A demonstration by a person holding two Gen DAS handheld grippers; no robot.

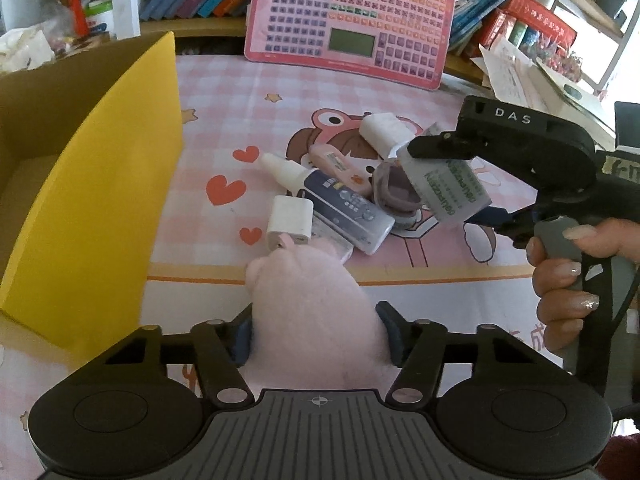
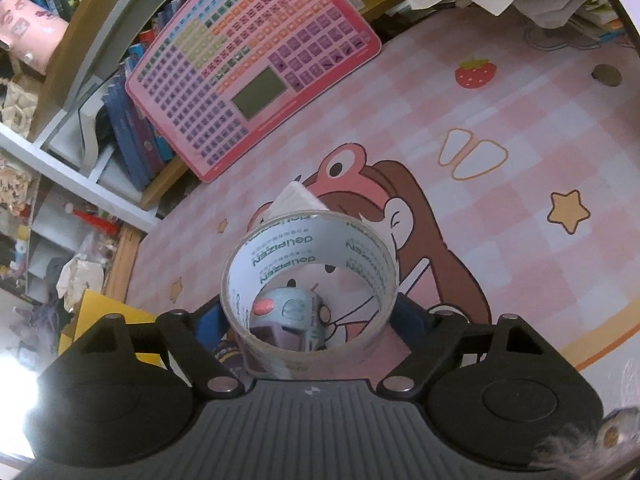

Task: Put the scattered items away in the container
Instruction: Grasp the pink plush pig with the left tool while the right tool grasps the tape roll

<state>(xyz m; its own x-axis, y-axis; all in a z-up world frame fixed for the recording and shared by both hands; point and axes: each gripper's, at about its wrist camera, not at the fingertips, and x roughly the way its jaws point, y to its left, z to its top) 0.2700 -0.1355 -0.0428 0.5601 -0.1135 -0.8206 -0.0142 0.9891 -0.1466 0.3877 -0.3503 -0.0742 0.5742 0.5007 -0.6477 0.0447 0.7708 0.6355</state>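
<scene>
**Ana:** Bookshelves are crowding the back edge of the surface [image 1: 224, 92], and a pink button board [image 1: 352, 20] is leaning against them.

**Ben:** Left side is being walled off by the yellow box [image 1: 100, 184], its open top facing up. Between it and the pile, the pink checked mat is lying bare.

**Ana:** Left tool [image 1: 316, 332] is clamping a pink plush toy [image 1: 312, 308], low and near the front edge, just beside the box.

**Ben:** Right tool [image 2: 316, 320] is gripping a clear tape roll [image 2: 310, 276], hanging above the pile. "deli" and "PIZEN" are showing on its core, "DAS" on the tool's body.

**Ana:** Underneath, a white charger [image 1: 289, 220], a glue bottle [image 1: 288, 172], a blue-grey remote [image 1: 348, 208] and a correction tape [image 1: 340, 168] are lying touching one another, well apart from the box.
</scene>
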